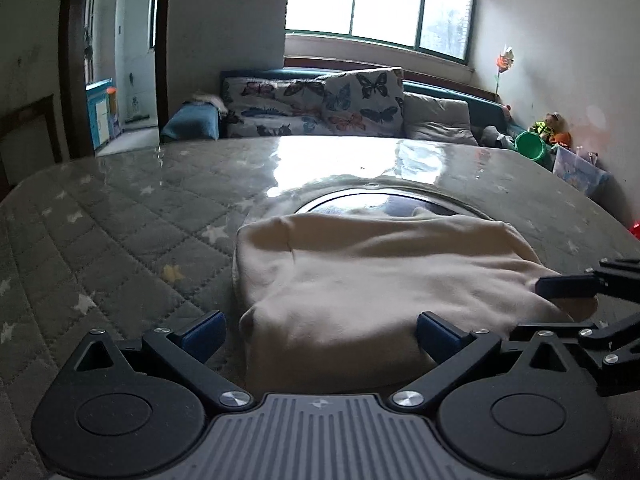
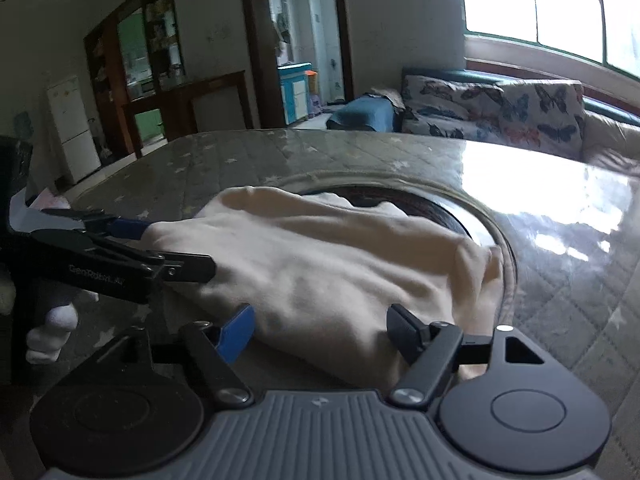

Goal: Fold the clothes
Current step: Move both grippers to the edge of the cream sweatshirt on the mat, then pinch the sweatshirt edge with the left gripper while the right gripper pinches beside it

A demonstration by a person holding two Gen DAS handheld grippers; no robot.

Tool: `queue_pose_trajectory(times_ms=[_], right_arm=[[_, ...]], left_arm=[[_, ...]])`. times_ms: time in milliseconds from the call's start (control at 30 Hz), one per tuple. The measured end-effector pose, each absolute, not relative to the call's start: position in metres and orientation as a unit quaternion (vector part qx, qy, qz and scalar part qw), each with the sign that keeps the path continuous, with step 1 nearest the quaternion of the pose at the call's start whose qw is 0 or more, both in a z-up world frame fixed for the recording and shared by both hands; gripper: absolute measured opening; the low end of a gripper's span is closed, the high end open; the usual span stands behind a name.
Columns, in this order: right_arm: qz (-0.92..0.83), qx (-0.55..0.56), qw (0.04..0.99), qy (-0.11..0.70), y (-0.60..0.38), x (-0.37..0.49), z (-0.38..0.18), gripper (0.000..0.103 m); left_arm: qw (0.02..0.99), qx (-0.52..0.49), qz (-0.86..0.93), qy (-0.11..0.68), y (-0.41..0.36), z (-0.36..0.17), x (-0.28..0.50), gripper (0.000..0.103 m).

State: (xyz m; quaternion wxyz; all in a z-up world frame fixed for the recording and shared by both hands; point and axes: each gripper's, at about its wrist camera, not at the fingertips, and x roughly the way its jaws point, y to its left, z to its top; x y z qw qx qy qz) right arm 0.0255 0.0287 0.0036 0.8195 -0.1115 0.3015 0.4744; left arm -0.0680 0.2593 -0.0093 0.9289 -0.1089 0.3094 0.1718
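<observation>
A cream garment [image 1: 372, 280] lies folded into a thick rectangle on the table, partly over a dark round inset [image 1: 384, 202]. My left gripper [image 1: 320, 336] is open, its blue-padded fingers spread wide astride the garment's near edge. My right gripper [image 1: 532, 308] comes in from the right at the garment's near right corner. In the right wrist view the garment [image 2: 320, 256] fills the middle, and my right gripper [image 2: 322, 334] stands open over its near edge. There the left gripper [image 2: 180, 246] sits at the garment's left side, held by a white-gloved hand [image 2: 52, 328].
The table [image 1: 120, 220] has a grey quilted star cover under a glossy sheet. Behind it stand a sofa with butterfly cushions [image 1: 316, 104], a green bucket [image 1: 530, 146] and toys at the right wall. A doorway [image 2: 304, 80], a dark cabinet and a white fridge [image 2: 72, 128] lie further back.
</observation>
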Motion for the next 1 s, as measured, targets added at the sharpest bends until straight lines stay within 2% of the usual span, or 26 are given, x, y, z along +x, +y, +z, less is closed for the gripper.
queue_pose_trajectory(times_ms=[367, 533, 833, 900, 933, 1000], right_arm=[[0.459, -0.076, 0.830, 0.309, 0.013, 0.034, 0.013, 0.079], [0.482, -0.116, 0.822, 0.280, 0.023, 0.018, 0.021, 0.079], [0.548, -0.200, 0.780, 0.226, 0.070, -0.016, 0.024, 0.077], [0.558, -0.223, 0.770, 0.215, 0.081, -0.022, 0.021, 0.074], [0.561, -0.234, 0.765, 0.211, 0.087, -0.025, 0.019, 0.068], [0.565, -0.253, 0.758, 0.207, 0.099, -0.029, 0.014, 0.062]], left_arm=[[0.923, -0.150, 0.164, 0.313, 0.267, -0.010, -0.073, 0.103], [0.928, -0.150, 0.152, 0.306, 0.265, -0.005, -0.077, 0.100], [0.929, -0.164, 0.142, 0.298, 0.273, 0.014, -0.082, 0.068], [0.929, -0.162, 0.142, 0.301, 0.276, 0.018, -0.081, 0.048], [0.928, -0.165, 0.142, 0.304, 0.278, 0.019, -0.080, 0.044], [0.924, -0.176, 0.139, 0.309, 0.285, 0.022, -0.077, 0.030]])
